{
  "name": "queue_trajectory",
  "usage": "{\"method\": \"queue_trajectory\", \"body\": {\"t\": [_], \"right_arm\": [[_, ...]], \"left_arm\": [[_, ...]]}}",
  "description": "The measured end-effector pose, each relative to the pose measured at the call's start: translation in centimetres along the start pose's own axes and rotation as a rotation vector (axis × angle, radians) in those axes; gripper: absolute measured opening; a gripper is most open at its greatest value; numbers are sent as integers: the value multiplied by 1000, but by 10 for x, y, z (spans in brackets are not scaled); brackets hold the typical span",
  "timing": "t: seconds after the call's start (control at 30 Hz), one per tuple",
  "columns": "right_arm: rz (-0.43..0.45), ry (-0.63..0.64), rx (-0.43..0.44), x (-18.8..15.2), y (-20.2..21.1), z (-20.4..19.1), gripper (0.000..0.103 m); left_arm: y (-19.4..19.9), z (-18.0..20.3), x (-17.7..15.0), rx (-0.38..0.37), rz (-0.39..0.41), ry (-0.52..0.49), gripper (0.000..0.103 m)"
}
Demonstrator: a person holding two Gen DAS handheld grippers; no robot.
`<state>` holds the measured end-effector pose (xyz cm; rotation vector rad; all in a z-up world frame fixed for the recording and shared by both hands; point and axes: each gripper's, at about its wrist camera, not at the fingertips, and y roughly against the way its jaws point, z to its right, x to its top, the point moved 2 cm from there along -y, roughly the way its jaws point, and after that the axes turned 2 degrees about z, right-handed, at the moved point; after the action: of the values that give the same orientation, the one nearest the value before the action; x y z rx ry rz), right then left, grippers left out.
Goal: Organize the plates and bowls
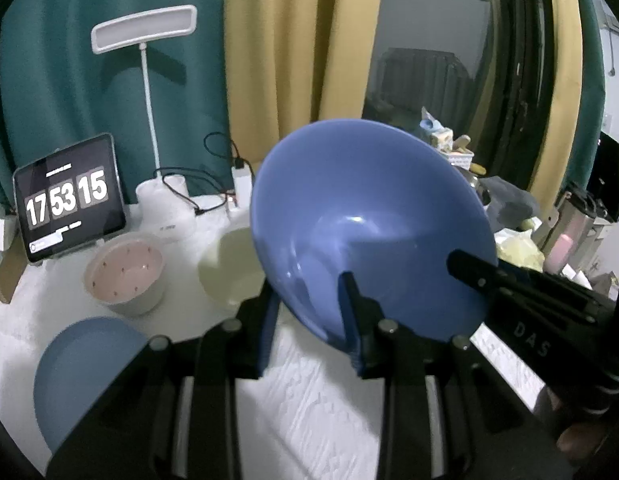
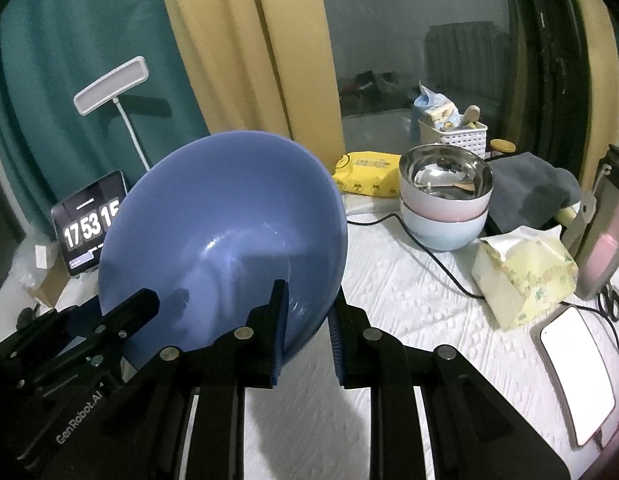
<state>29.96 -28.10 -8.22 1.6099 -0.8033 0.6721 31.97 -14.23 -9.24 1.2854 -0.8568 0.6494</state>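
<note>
blue bowl (image 1: 361, 216) is held tilted above the desk (image 2: 429, 300), rim clamped by left gripper (image 1: 309, 320) and right gripper (image 2: 307, 332) jaws | done: two bowls (image 2: 445, 208) are stacked at right | left: pink bowl (image 1: 125, 276), cream bowl (image 1: 229, 268), blue plate (image 1: 81, 372) are seen loose.

Blue plate (image 1: 85, 376) partly covered by the left gripper's (image 1: 311, 320) frame, lower edge lost in the fisheye rim; cream bowl (image 1: 231, 266) right side hidden behind the blue bowl (image 1: 365, 220); tablet clock (image 2: 91, 226) last digit cut by that bowl in the right wrist view; white pad (image 2: 577, 376) label unreadable; basket (image 2: 453, 132) contents too small to tell.
</note>
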Motion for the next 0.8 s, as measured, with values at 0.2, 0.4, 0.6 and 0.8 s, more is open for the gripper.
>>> {"method": "queue_trajectory", "body": {"t": [0.2, 0.4, 0.6, 0.8], "right_arm": [[-4, 4, 2, -10, 11, -6, 21], [-12, 2, 4, -20, 19, -10, 21], [-19, 4, 6, -29, 28, -17, 21], [-33, 8, 6, -42, 34, -24, 21]], "left_arm": [[10, -2, -7, 0, -4, 4, 30], [22, -4, -20, -1, -15, 8, 31], [29, -8, -32, 1, -35, 13, 31], [36, -12, -46, 2, -53, 21, 31]]}}
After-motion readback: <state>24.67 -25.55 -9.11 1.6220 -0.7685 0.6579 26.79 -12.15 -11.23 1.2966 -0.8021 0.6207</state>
